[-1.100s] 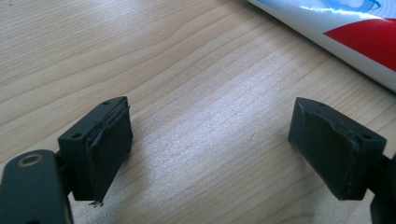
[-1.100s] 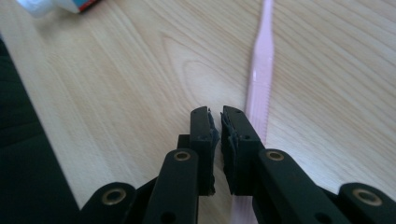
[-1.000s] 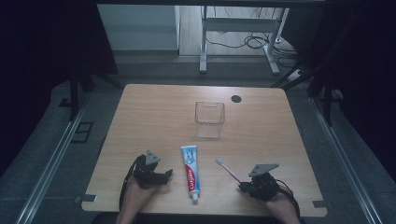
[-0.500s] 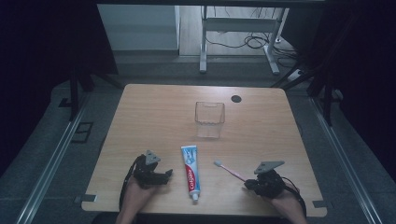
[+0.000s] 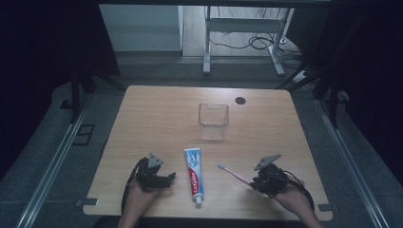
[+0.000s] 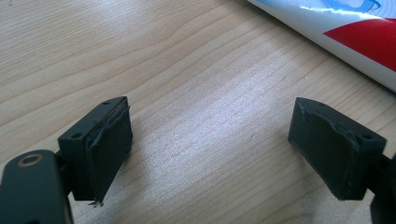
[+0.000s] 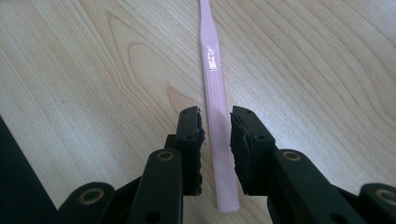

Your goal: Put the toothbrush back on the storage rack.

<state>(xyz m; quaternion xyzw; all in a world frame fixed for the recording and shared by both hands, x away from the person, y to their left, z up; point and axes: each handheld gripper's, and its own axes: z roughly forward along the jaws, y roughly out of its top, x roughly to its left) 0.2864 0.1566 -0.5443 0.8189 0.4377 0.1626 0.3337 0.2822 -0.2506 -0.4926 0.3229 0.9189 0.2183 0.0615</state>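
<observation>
A pink toothbrush (image 5: 233,172) lies flat on the wooden table (image 5: 157,118), its head pointing away to the left. My right gripper (image 5: 253,182) is at its near end. In the right gripper view the handle (image 7: 210,60) runs between the jaws of that gripper (image 7: 215,116), which have closed in on it with barely any gap. A white, blue and red toothpaste tube (image 5: 194,175) lies left of the brush. My left gripper (image 5: 167,178) rests on the table just left of the tube, open (image 6: 210,130) with bare wood between its jaws; the tube (image 6: 355,28) shows beyond them.
A clear plastic cup (image 5: 213,121) stands upright in the middle of the table, beyond the tube and brush. A small dark round mark (image 5: 240,100) sits near the far edge. A metal frame and cables lie on the floor behind the table.
My right gripper has shifted slightly to the right at the toothbrush's handle end. The left gripper, the tube and the cup have stayed where they were.
</observation>
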